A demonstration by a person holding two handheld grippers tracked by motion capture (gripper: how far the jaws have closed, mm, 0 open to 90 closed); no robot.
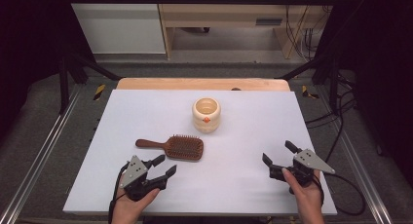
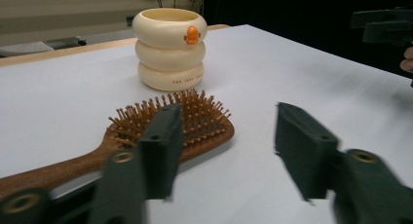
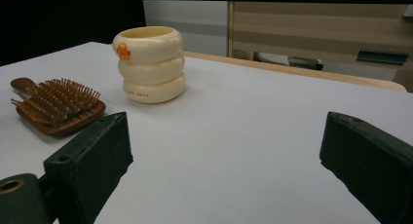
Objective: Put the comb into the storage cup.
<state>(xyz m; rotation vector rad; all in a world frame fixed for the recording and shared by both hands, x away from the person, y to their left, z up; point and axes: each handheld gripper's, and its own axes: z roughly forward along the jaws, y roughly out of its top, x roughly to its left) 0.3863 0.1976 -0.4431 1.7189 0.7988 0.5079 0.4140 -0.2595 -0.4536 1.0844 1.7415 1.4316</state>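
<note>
A brown wooden hairbrush [image 1: 175, 146] lies bristles-up on the white table, handle pointing left; it also shows in the left gripper view as the hairbrush [image 2: 195, 121] and at the left of the right gripper view as the hairbrush [image 3: 58, 104]. Behind it stands a cream ringed cup [image 1: 206, 115] with an orange duck bill, also seen as the cup [image 2: 169, 48] and the cup [image 3: 149, 64]. My left gripper [image 1: 164, 166] is open just in front of the brush head, empty. My right gripper [image 1: 280, 153] is open at the front right, empty, well apart from both objects.
The white table top [image 1: 243, 136] has a wooden strip along its far edge. Black frame bars and cables flank both sides. A wooden cabinet stands on the floor beyond the table.
</note>
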